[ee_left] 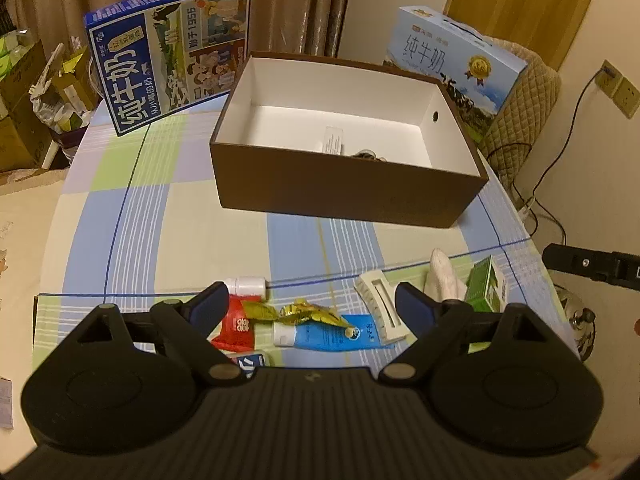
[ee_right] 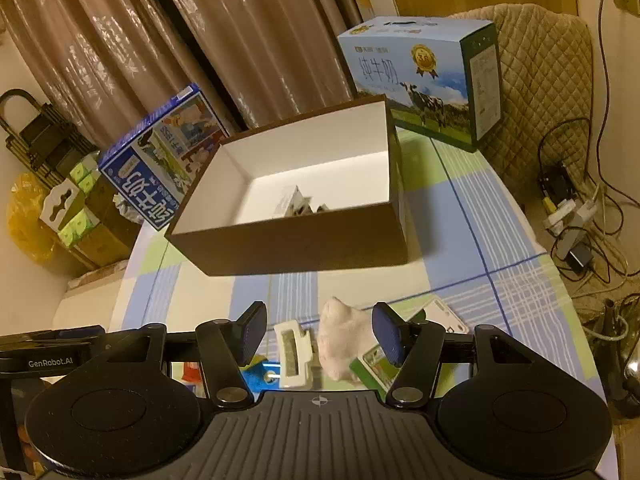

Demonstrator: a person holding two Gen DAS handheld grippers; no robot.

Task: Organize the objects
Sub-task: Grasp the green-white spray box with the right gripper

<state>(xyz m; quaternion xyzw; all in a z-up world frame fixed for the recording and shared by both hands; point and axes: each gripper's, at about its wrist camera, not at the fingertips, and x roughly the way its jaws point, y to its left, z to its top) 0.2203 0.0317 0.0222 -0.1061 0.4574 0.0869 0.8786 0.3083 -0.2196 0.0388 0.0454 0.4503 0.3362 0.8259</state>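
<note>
A brown open box (ee_left: 344,192) (ee_right: 296,248) with a white inside stands mid-table and holds a few small items (ee_left: 334,140) (ee_right: 294,202). In front of it lie loose things: a small white bottle (ee_left: 246,285), a red packet (ee_left: 236,326), gold wrappers (ee_left: 308,312), a blue tube (ee_left: 332,334), a white clip (ee_left: 380,308) (ee_right: 294,354), a white sock (ee_left: 442,276) (ee_right: 342,340) and a green carton (ee_left: 486,284) (ee_right: 400,344). My left gripper (ee_left: 314,304) is open above the tube and wrappers. My right gripper (ee_right: 320,334) is open around the sock.
A dark blue milk carton box (ee_left: 168,52) (ee_right: 160,164) stands at the back left and a light blue one (ee_left: 456,60) (ee_right: 420,80) at the back right. A quilted chair (ee_right: 548,92) and cables (ee_right: 576,216) are beyond the table's right edge.
</note>
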